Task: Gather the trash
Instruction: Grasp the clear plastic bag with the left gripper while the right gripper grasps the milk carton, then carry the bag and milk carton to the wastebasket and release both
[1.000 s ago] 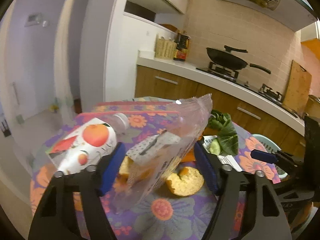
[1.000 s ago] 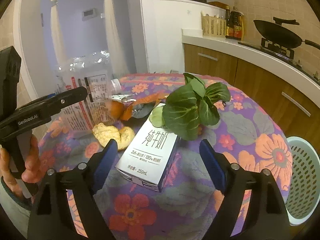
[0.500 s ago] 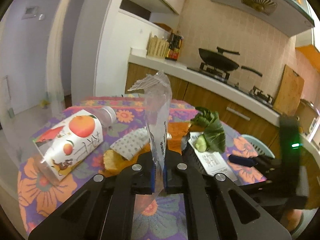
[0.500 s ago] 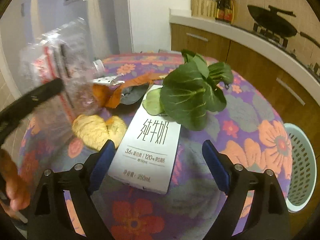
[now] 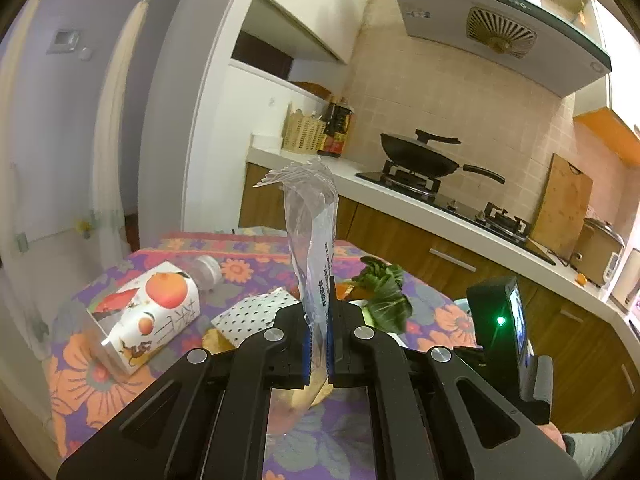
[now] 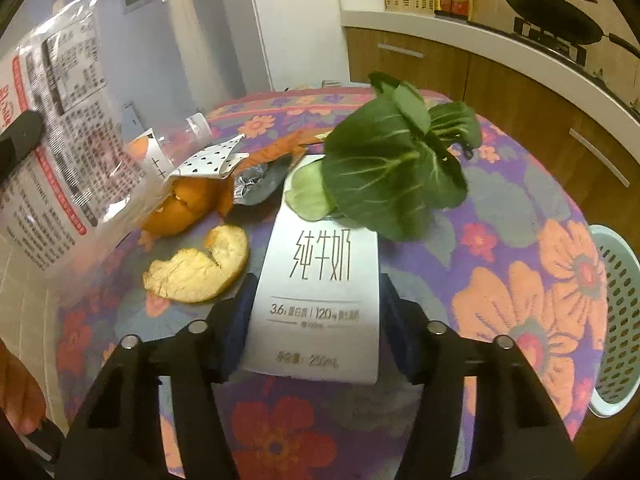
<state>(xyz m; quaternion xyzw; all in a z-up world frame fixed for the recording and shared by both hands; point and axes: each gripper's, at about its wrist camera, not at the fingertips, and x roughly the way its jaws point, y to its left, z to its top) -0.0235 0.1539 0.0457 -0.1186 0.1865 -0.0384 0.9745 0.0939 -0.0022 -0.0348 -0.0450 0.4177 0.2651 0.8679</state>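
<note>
The bench (image 6: 520,208), under a flowered cloth, carries the trash, and its near edge is cut off in both views. A pale slotted basket (image 6: 616,320) stands beside it at the right, only partly in frame. In the left wrist view the left gripper (image 5: 318,344) has its fingers pinched tight on a clear plastic bag (image 5: 314,240), which stands up between them; its lower end blurs behind the gripper body. In the right wrist view that bag fills the left edge, its print too small to read. The right gripper (image 6: 314,320) has its fingers closing around the near end of a white milk carton (image 6: 320,280) lying on the cloth; whether the pads press on its sides yet is hard to tell. Green leaves (image 6: 396,172) cover the carton's far end. An orange-printed juice carton (image 5: 148,312) lies at the left, half hiding a clear bottle (image 5: 208,270). Orange peel (image 6: 200,268) lies just beside the milk carton, with a dotted wrapper (image 6: 208,162) behind it
</note>
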